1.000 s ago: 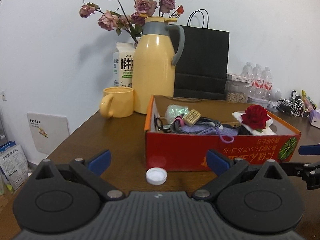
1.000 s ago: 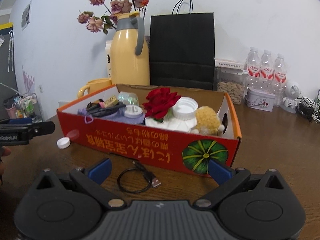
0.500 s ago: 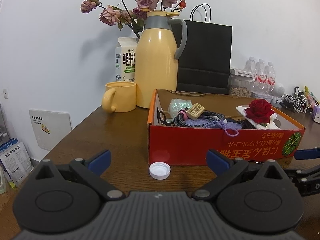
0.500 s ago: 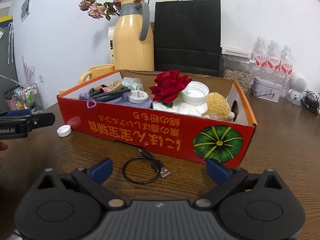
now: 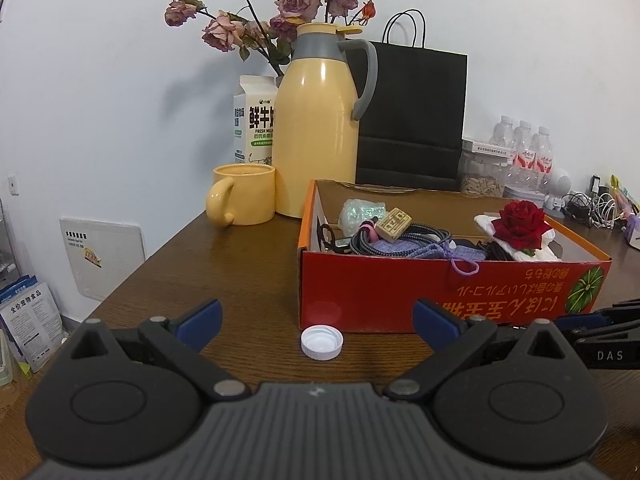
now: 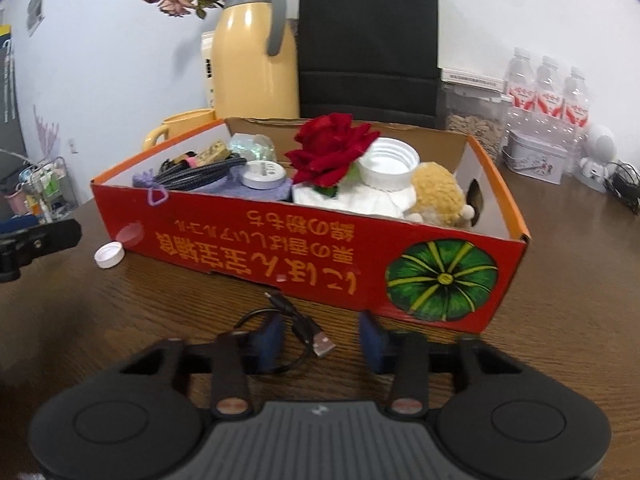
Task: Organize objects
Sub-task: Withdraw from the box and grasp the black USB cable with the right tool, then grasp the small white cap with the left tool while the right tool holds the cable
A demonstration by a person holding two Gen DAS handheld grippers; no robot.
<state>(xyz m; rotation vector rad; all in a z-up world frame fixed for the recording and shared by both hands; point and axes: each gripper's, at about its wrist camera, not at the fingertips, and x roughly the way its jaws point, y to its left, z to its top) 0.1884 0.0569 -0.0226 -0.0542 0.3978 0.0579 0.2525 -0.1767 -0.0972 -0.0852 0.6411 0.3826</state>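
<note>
Because the right hand-held gripper (image 6: 320,338) has just been narrowing its jaws over the cable (image 6: 288,330), the likeliest failure is a poor catch. Only the strand running to the plug lies between the blue pads; the left pad sits over the loop itself, and the pads do not yet appear to press on any of it. If they meet on the flat plug tip or a single thin strand, the cable could slip free or dangle and snag on the rim of the box (image 6: 320,248), which stands just beyond it. A pad that lands on top of the loop may also pin it to the counter (image 6: 560,280) instead of gripping it. The view here is slightly blurred, so how low the fingertips sit is hard to judge.

This right hand-held gripper tips clearly downward, close above the counter, facing the box's long red side. The left hand-held gripper (image 5: 316,316) is aimed more shallowly, jaws wide apart and holding nothing, with the cap (image 5: 322,343) lying on the counter between its fingers and close beside the box's corner. Closing on that shallow cap from so flat an angle could flick it away or push it against the box wall. Both loose items remain outside the box, which already holds several objects.
</note>
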